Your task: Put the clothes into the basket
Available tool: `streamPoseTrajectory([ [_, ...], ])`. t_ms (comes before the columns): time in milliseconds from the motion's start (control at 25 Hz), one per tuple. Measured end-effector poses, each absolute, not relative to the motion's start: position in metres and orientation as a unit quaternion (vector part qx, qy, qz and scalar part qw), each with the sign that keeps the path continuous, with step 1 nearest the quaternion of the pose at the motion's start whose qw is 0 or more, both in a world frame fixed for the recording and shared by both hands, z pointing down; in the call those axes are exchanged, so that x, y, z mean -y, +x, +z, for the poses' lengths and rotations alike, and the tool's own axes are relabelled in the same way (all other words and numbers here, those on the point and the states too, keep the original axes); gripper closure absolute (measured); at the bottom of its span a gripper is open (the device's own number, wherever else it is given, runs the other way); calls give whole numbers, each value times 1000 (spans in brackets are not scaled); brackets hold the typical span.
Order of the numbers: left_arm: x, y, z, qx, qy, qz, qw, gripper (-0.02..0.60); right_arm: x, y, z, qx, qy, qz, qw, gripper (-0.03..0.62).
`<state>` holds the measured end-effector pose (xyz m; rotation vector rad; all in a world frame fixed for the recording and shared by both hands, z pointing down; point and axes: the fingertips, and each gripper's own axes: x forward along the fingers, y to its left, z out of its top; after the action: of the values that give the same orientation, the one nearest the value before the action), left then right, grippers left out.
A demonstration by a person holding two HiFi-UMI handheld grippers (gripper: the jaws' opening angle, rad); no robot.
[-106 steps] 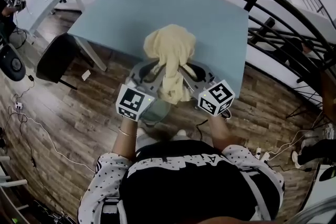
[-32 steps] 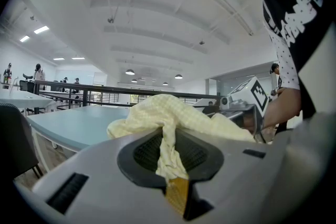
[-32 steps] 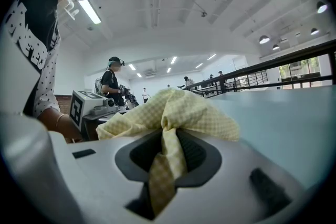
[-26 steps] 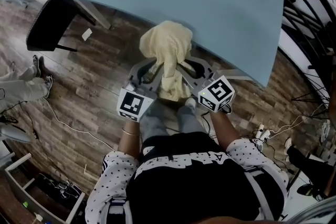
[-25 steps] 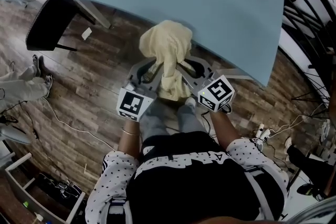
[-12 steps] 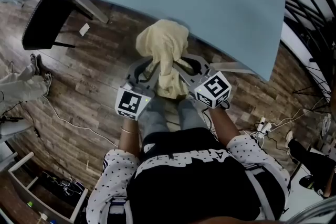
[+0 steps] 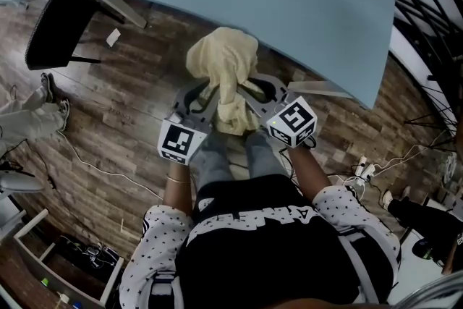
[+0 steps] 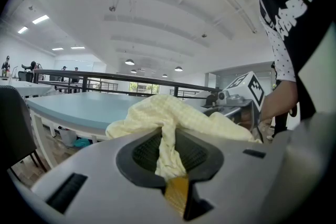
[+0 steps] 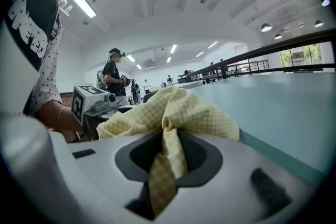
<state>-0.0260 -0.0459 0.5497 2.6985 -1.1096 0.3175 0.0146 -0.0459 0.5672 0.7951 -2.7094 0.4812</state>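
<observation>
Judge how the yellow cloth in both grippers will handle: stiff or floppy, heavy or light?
Probably floppy: the cloth bunches and sags between the left gripper and right gripper. Likely light, since thin pinched folds in the jaws carry it.

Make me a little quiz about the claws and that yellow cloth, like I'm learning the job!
1. True or false: the left claw and the right claw both pinch the yellow cloth.
2. Pick one. The cloth is: A) lying flat on a table, B) bunched up and hanging between the two claws, C) inside a basket.
3. Fill the gap: the floor below is made of ___ planks.

Key: 1 true; 2 B; 3 wood.
</observation>
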Motion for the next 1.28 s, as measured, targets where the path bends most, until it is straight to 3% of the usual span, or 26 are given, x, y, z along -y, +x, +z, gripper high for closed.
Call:
streamPoseTrajectory([
  [1280, 47, -24, 630, 374, 912, 103, 136, 506, 43, 15, 656, 922, 279, 205, 174, 516],
])
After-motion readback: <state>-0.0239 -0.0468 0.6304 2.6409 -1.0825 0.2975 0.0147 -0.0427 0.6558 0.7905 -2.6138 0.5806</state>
